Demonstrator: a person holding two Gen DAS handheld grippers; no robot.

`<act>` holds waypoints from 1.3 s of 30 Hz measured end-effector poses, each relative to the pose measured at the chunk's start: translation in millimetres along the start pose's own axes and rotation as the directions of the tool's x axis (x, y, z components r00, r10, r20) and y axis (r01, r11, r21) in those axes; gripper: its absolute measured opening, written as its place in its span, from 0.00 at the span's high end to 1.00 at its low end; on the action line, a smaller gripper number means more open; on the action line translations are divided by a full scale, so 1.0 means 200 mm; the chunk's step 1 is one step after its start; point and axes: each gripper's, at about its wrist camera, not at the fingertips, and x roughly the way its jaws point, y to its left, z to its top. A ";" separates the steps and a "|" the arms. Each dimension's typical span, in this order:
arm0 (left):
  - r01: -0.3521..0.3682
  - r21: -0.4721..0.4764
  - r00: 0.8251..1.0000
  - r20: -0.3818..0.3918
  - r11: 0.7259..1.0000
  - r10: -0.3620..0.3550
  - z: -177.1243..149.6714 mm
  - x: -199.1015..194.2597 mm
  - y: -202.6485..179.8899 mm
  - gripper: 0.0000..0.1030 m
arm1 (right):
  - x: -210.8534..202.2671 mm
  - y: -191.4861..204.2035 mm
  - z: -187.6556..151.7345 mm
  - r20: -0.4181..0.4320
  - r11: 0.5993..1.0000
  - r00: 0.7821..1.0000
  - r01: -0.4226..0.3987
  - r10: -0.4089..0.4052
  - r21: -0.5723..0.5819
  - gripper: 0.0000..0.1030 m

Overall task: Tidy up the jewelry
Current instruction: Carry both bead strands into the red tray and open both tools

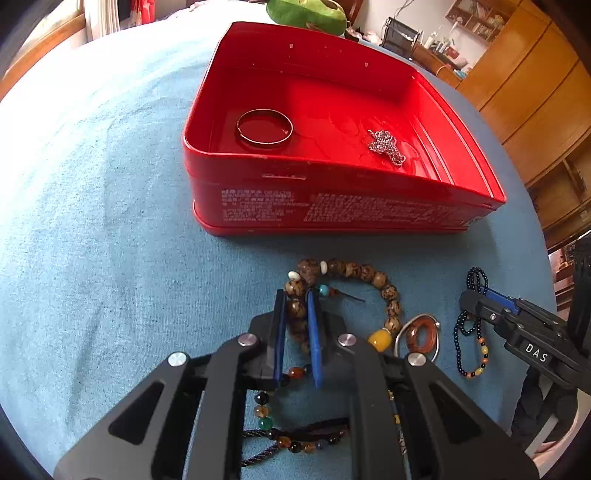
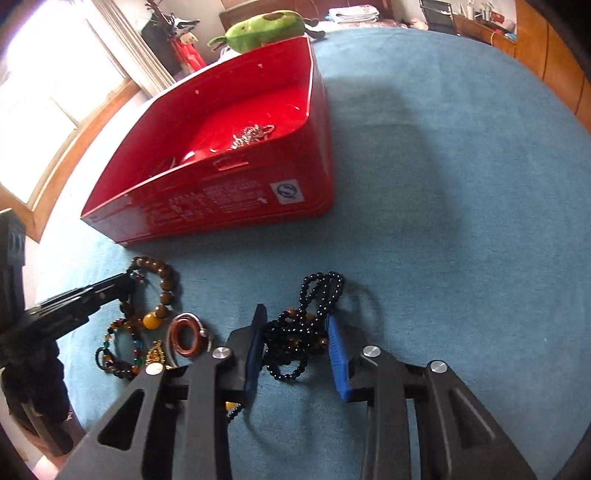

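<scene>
A red tin box (image 1: 332,206) on the blue cloth holds a metal bangle (image 1: 264,128) and a silver chain (image 1: 386,146); the box also shows in the right wrist view (image 2: 236,206). My left gripper (image 1: 297,306) is shut on the brown bead bracelet (image 1: 369,277), pinching its left side against the cloth. My right gripper (image 2: 295,325) is open, its jaws on either side of a black bead necklace (image 2: 303,332) lying on the cloth. In the left wrist view the right gripper (image 1: 476,295) sits over that black necklace (image 1: 469,332).
A red-brown ring pendant on a silver hoop (image 2: 188,334) and a multicoloured bead string with a gold charm (image 2: 125,350) lie between the grippers. A green plush toy (image 2: 266,27) sits behind the box. Wooden cabinets (image 1: 535,92) stand at the right.
</scene>
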 end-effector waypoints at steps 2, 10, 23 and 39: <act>0.007 -0.003 1.000 0.006 1.000 -0.007 0.00 -0.01 0.01 0.90 | -0.01 -0.02 0.00 0.011 1.000 1.000 -0.023 0.023 0.008 0.77; 0.061 0.020 0.993 0.101 0.998 -0.062 -0.01 -0.17 0.00 0.90 | -0.15 -0.03 0.03 0.074 0.989 0.986 -0.149 0.147 0.016 0.81; 0.119 0.061 0.970 0.206 0.991 -0.130 -0.03 -0.42 -0.05 0.91 | -0.32 0.06 0.13 0.112 0.975 0.969 -0.217 0.221 -0.052 0.82; 0.119 0.063 0.949 0.285 0.991 -0.132 0.21 -0.62 -0.11 0.91 | -0.53 0.22 0.42 0.190 0.972 0.959 -0.183 0.209 -0.146 0.82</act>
